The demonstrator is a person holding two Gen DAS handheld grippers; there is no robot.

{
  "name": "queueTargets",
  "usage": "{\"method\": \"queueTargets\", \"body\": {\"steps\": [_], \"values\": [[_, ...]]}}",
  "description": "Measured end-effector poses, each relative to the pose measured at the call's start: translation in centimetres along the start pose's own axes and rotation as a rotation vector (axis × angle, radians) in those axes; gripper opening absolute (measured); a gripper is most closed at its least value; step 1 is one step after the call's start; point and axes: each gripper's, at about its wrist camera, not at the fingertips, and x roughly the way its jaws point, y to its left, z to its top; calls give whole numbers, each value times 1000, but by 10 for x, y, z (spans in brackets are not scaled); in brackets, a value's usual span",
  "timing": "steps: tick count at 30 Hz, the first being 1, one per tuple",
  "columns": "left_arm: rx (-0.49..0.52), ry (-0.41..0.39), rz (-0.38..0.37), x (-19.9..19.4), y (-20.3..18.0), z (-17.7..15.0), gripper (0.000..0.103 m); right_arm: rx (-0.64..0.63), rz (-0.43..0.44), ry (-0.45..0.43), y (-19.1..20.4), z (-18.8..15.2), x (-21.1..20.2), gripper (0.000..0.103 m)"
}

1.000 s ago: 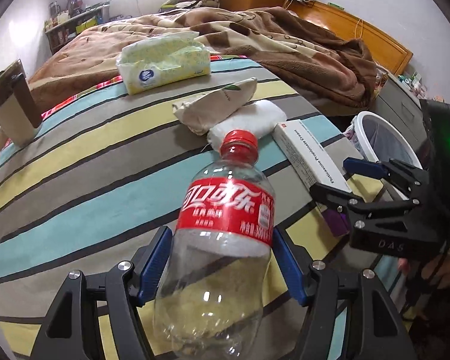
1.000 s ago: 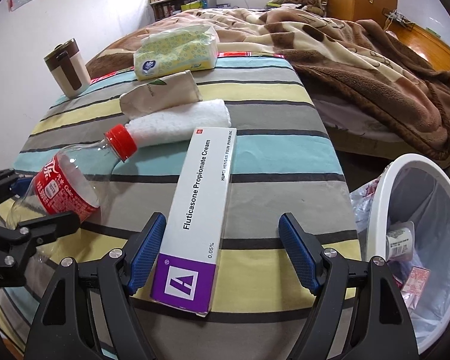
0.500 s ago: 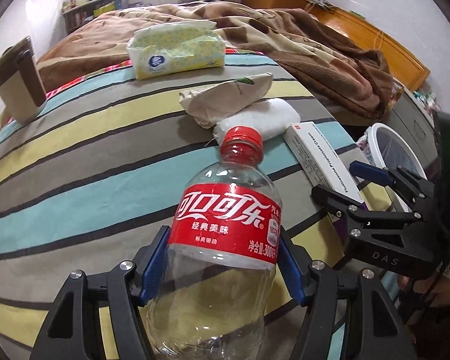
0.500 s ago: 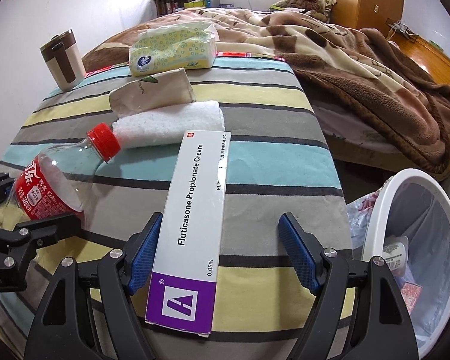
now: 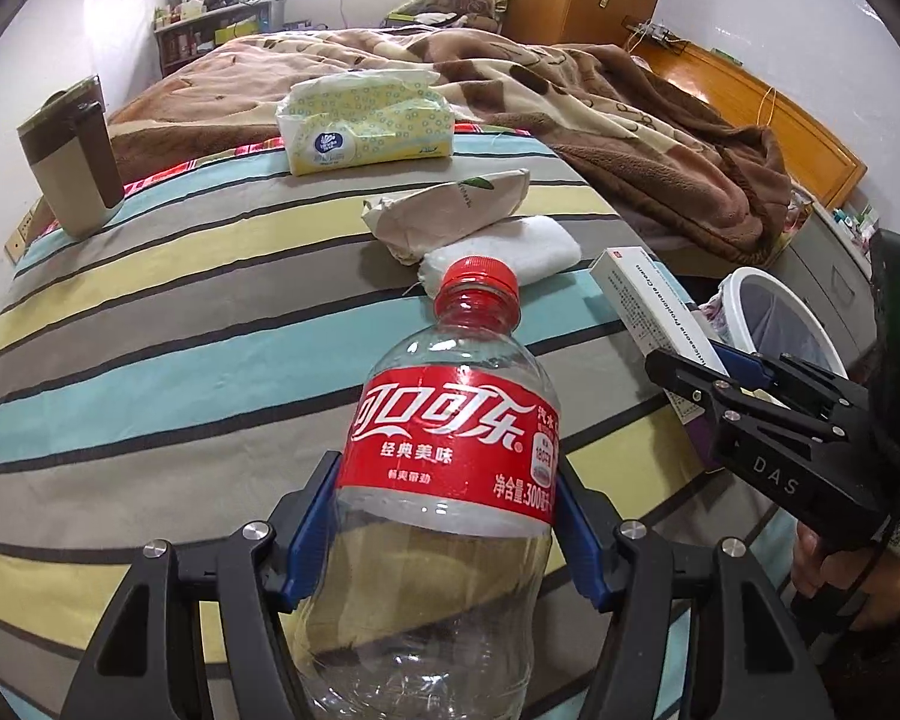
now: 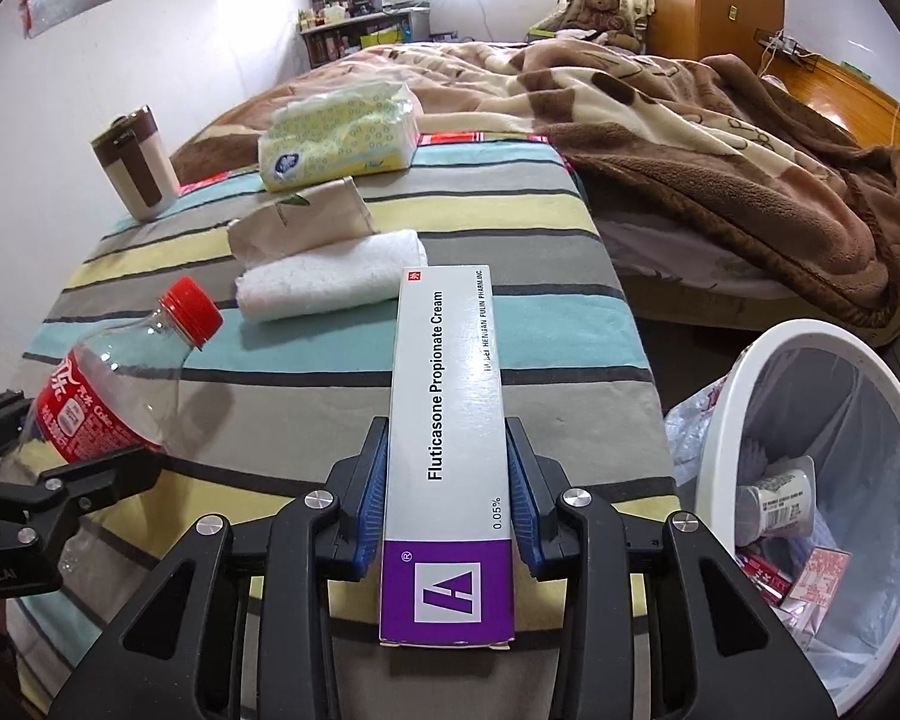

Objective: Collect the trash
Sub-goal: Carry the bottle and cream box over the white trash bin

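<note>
L wrist view: the left gripper [image 5: 444, 531] is clamped on the bottle [image 5: 450, 480], blue pads pressed on both sides just below the red label. Bottle is clear plastic and looks empty, with a red cap pointing straight ahead of the tool, lifted off the striped sheet [image 5: 168, 360]. Ahead of the cap are a white towel [image 5: 510, 249] and a beige pouch [image 5: 450, 210] touching it; further ahead a tissue pack [image 5: 366, 126]; ahead-left a brown cup [image 5: 72, 156]. To the right the right gripper [image 5: 699, 372] is seen side-on with the box [image 5: 648, 300] in it. Only a slice of the bin [image 5: 744, 288] rim shows beyond, contents hidden.

R wrist view: right gripper [image 6: 447, 495] is shut tight on the box [image 6: 444, 420], pads on both long edges. Box is long, white w/ a purple near end, print reads "Fluticasone Propionate Cream", running straight ahead, raised off the sheet [image 6: 558, 324]. This view shows inside the bin [image 6: 744, 396], right of the tool: liner, a small white container and red wrappers. Far left, the bottle [image 6: 108, 384] w/ the left gripper [image 6: 30, 450], whose grip can't be judged from here. Brown blanket [image 6: 720, 138] ahead-right.
</note>
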Motion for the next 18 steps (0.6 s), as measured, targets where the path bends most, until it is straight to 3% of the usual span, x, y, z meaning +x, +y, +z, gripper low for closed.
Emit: {"method": "queueTargets", "body": {"steps": [18], "values": [[18,-109,-25,-43,-57,-8,65,40,17,-102,-32,-14,-58,37]]}}
